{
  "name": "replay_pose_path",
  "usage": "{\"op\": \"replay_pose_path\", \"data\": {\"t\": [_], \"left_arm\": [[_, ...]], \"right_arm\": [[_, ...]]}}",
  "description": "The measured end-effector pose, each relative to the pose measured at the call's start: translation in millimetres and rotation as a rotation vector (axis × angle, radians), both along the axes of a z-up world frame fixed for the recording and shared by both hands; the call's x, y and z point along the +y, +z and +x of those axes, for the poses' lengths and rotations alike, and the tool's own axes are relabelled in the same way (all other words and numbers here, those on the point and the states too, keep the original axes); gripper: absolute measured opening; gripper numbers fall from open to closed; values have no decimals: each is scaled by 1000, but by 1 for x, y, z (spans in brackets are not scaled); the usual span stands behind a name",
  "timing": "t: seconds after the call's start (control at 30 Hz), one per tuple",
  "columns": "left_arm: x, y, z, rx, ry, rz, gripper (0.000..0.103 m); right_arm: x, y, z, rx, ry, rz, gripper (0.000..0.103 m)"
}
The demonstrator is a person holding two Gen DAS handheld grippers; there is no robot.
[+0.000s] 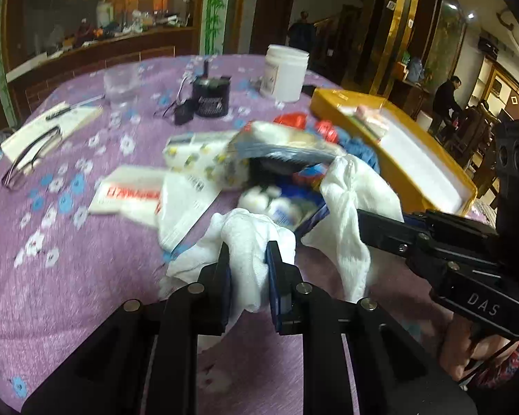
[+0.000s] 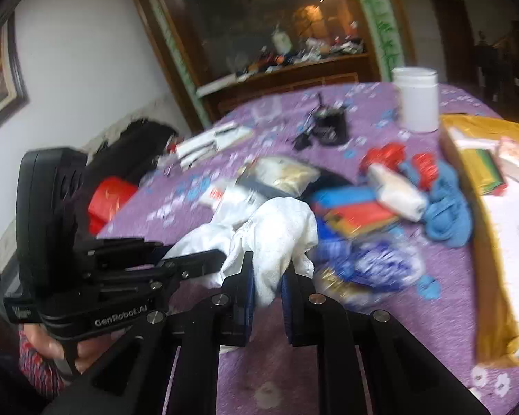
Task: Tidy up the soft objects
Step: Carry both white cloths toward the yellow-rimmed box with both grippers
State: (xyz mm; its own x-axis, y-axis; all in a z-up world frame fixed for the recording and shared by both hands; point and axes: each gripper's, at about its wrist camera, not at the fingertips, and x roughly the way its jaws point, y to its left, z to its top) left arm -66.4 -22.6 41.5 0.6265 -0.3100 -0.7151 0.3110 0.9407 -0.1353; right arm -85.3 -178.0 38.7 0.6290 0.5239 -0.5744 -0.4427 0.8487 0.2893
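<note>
You've got a purple flowered tablecloth point(image 1: 69, 276) across the whole table. At the far side a white plastic jar point(image 1: 286, 72) stands upright, with a black tub point(image 1: 211, 98) to its left and a clear cup point(image 1: 121, 84) further left. Glasses point(image 1: 31, 159) lie on a white pad point(image 1: 52, 128) near the left edge. Behind, there's a wooden cabinet point(image 2: 276, 69) with clutter on its shelf.

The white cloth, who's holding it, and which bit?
Both grippers pinch the white cloth: the left gripper grips one bunched end, the right gripper another bunched end.
</note>
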Motion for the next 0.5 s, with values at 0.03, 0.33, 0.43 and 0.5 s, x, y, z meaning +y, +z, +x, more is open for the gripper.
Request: {"op": "replay_pose_path", "data": {"t": [0.03,0.33,0.43,0.5], "left_arm": [[-4,1,1,-9,-1,-9,15],[-23,0,-2,-98,29,-25,15],[-17,1,-2,-111,49,-53,15],[-16,3,-5,-131,52,-62,15]], "right_arm": [[-4,1,1,-6,-10,11,14],[-22,-4,9,-16,-73,55,14],[-22,-6,10,-8,-74,73,14],[-23,-6,11,-12,-69,83,14]]}}
